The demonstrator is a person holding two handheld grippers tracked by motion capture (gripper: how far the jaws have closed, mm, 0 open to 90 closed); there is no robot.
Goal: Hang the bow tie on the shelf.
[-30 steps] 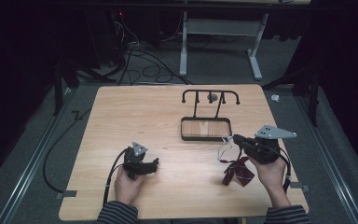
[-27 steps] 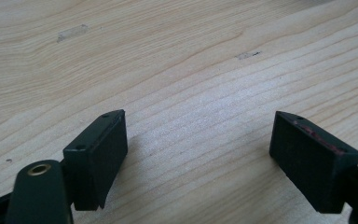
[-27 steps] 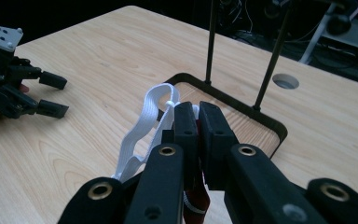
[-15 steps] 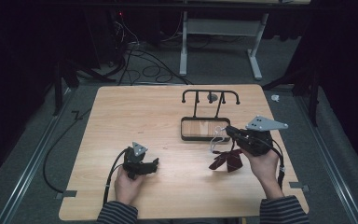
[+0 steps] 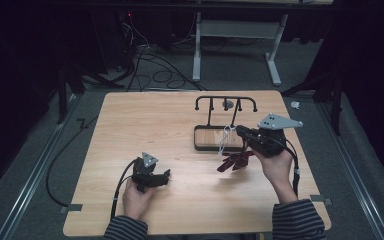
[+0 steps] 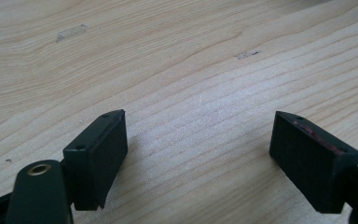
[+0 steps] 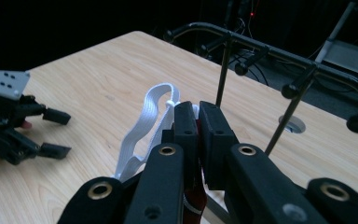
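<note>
**Looped item lifted, not yet on rack**

The dark red fabric piece w/ white elastic loop [image 5: 228, 150] hangs from the right claw [image 5: 241, 133], off the bench, over its right half near the far-right area. In the right gripper view the white loop [image 7: 145, 126] sticks out beside the claw's pads [image 7: 185, 123], which are pinched tight on the item. Just beyond it stands the black metal rack w/ knobbed pegs and a tray base [image 5: 225, 102], towards the bench's far edge; its pegs look bare.

Left claw [image 5: 166, 175] rests near the near-left part of the light wooden bench [image 5: 130, 125], jaws spread wide, nothing between them.

Judgement: pickup done, item carried close to the rack. Left to do, prob.: get the loop over a peg & let go.
</note>
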